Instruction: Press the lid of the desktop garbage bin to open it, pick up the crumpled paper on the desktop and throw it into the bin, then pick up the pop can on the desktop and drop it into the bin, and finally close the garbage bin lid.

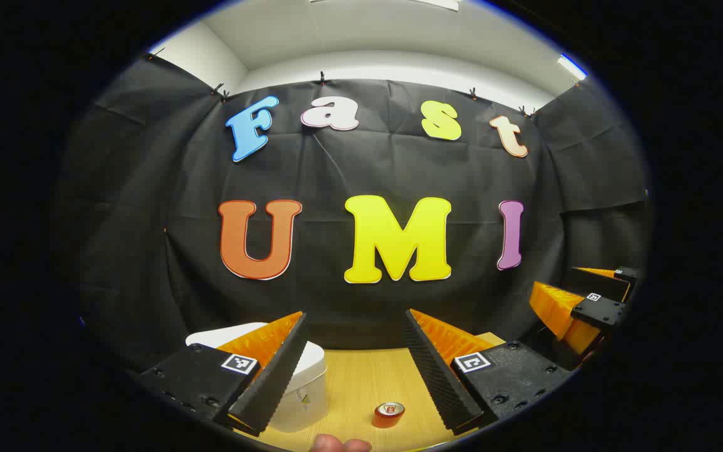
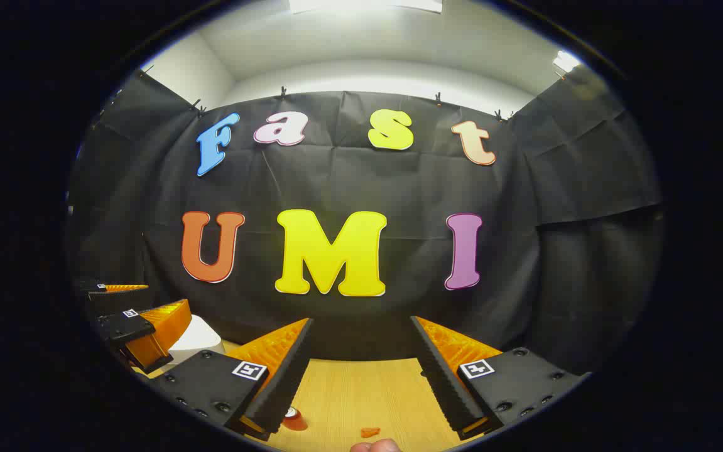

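My left gripper (image 1: 356, 312) is open and holds nothing, raised above a wooden table (image 1: 361, 376). The white desktop bin (image 1: 304, 383) stands just behind its left finger, lid lying flat on top. A red pop can (image 1: 389, 414) stands upright on the table below and between the fingers. My right gripper (image 2: 362, 319) is also open and holds nothing. The pop can (image 2: 295, 419) peeks out by its left finger, and the bin (image 2: 196, 336) sits at far left. Each gripper appears in the other's view, the right gripper (image 1: 556, 277) at the right and the left gripper (image 2: 163, 295) at the left.
Black cloth walls close the booth behind and on both sides. A small orange scrap (image 2: 370, 432) lies on the wooden table (image 2: 361, 389) near the front. A person's fingertip (image 1: 339, 444) shows at the bottom edge.
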